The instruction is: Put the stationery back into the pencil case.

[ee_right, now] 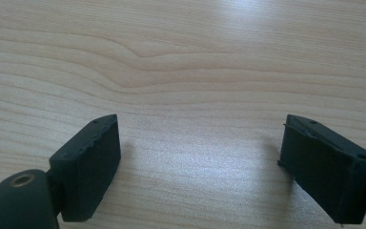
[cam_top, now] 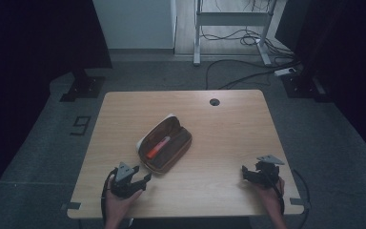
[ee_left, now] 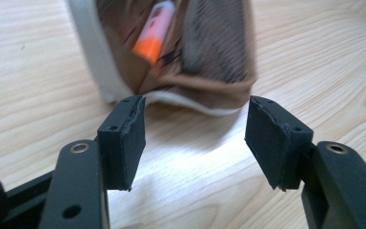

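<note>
Left gripper (ee_left: 195, 138) spread, nothing pinched, just short of open case (cam_top: 165, 144); marker (cam_top: 158, 147) seen inside. Right gripper (ee_right: 200, 167) spread, empty, held over table (cam_top: 228, 124).

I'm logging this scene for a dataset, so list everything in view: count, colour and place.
Table: one, light wood, centre.
Pencil case: one, brown with a white edge, open, left of centre on the table.
Marker: one, orange and pink, lying inside the pencil case.
Cable hole: one, dark, at the table's far edge.
Desk frame: one, white, on the floor beyond.
Cables: several, dark, on the floor beyond.
Left gripper: black, open, just short of the pencil case's near end.
Right gripper: black, open, over bare wood near the right corner.
</note>
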{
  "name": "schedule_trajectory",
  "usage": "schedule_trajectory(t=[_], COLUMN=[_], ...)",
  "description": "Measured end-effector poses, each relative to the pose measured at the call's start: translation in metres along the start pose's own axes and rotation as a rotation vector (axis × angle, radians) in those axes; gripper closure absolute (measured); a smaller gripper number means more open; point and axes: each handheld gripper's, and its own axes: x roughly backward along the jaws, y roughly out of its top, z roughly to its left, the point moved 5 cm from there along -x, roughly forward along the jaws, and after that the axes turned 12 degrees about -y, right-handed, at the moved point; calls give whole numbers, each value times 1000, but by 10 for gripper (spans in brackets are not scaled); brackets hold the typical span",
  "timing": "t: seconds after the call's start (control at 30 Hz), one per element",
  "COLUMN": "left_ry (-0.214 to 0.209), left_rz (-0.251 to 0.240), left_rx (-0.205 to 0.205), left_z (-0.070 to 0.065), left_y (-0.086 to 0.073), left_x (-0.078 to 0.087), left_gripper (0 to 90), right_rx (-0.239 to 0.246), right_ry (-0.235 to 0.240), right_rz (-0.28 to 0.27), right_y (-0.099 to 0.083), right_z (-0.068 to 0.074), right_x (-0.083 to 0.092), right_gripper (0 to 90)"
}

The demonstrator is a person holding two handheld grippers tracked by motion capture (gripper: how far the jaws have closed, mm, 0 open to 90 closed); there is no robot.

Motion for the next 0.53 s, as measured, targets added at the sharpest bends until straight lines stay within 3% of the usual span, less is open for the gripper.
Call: schedule_trajectory(t=[0.53], left_ry=[-3], left_rz=[18], left_rx=[5], left_z=[4], left_y=[-7], left_x=[-4], left_gripper=[388], right_rx=[1], right_ry=[0], right_rz=[0], right_y=[1], right_z=[1], right_x=[-1], right_gripper=[133])
